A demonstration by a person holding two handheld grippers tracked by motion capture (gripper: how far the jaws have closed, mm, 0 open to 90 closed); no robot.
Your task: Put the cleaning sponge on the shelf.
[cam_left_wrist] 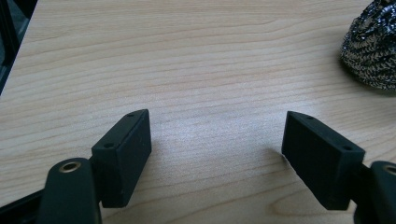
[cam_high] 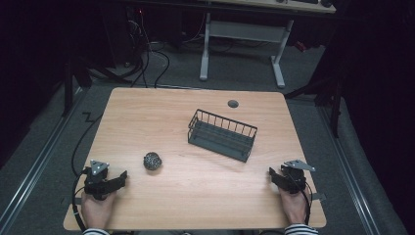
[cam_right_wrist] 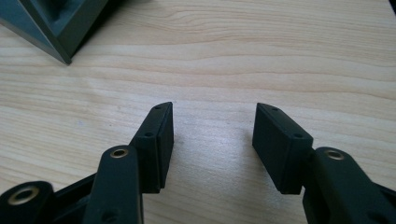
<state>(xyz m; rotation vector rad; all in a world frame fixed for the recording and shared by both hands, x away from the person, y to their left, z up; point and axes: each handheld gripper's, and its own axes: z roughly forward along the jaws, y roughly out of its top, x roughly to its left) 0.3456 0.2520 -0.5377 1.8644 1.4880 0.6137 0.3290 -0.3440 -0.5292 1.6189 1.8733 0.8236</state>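
Observation:
A ball of steel wool (cam_high: 152, 161) lies on the wooden table (cam_high: 195, 196), left of centre. In the left gripper view the steel wool (cam_left_wrist: 371, 49) is at the upper right, beyond the jaws. A dark wire basket (cam_high: 222, 134) stands right of centre, and its corner (cam_right_wrist: 56, 23) shows at the top left of the right gripper view. My left gripper (cam_high: 122, 177) rests near the table's front left, open, with bare wood between its jaws (cam_left_wrist: 217, 144). My right gripper (cam_high: 272, 174) rests at the front right, open too, nothing between its jaws (cam_right_wrist: 214, 135).
A round cable hole (cam_high: 233, 104) sits near the table's far edge. Beyond the table are a white desk frame (cam_high: 242, 41) and cables on the floor (cam_high: 147, 63). Bare wood lies between the two grippers.

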